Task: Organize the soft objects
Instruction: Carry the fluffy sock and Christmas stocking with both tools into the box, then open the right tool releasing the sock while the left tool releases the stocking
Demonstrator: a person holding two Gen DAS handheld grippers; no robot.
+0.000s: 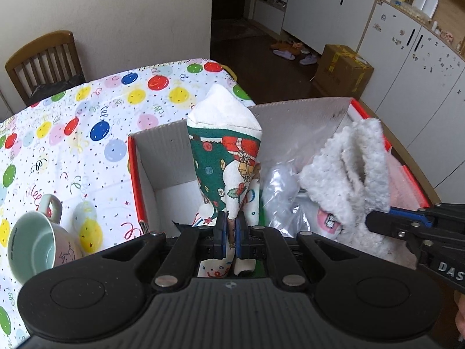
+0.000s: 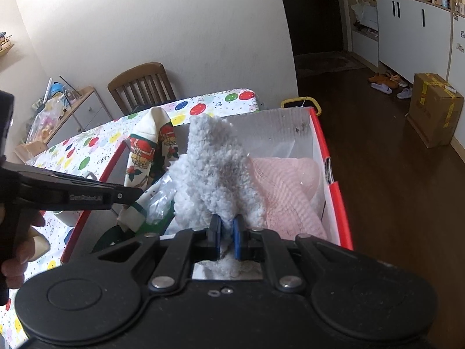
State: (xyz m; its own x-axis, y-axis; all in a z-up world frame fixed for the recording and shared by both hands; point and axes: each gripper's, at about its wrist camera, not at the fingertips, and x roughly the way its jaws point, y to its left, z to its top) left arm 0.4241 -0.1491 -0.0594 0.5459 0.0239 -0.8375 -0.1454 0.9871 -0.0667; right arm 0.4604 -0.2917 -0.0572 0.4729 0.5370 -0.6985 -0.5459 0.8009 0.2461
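Observation:
My left gripper (image 1: pixel 231 234) is shut on a Christmas-print cloth (image 1: pixel 226 157) with a white lining, which stands up over the left part of a red-edged white cardboard box (image 1: pixel 162 151). My right gripper (image 2: pixel 226 237) is shut on a fluffy white fleece piece (image 2: pixel 215 171), held over the middle of the same box (image 2: pixel 290 128). In the left wrist view the fleece (image 1: pixel 354 174) and the right gripper (image 1: pixel 377 221) show at the right. In the right wrist view the printed cloth (image 2: pixel 151 145) and the left gripper (image 2: pixel 136 193) show at the left.
Inside the box lie a clear plastic bag (image 1: pixel 282 195) and a pink knitted item (image 2: pixel 284 192). A pale green mug (image 1: pixel 35 247) lies tipped on the balloon-print tablecloth (image 1: pixel 72 133) left of the box. A wooden chair (image 2: pixel 142 87) stands behind the table. A brown carton (image 2: pixel 436 107) sits on the floor.

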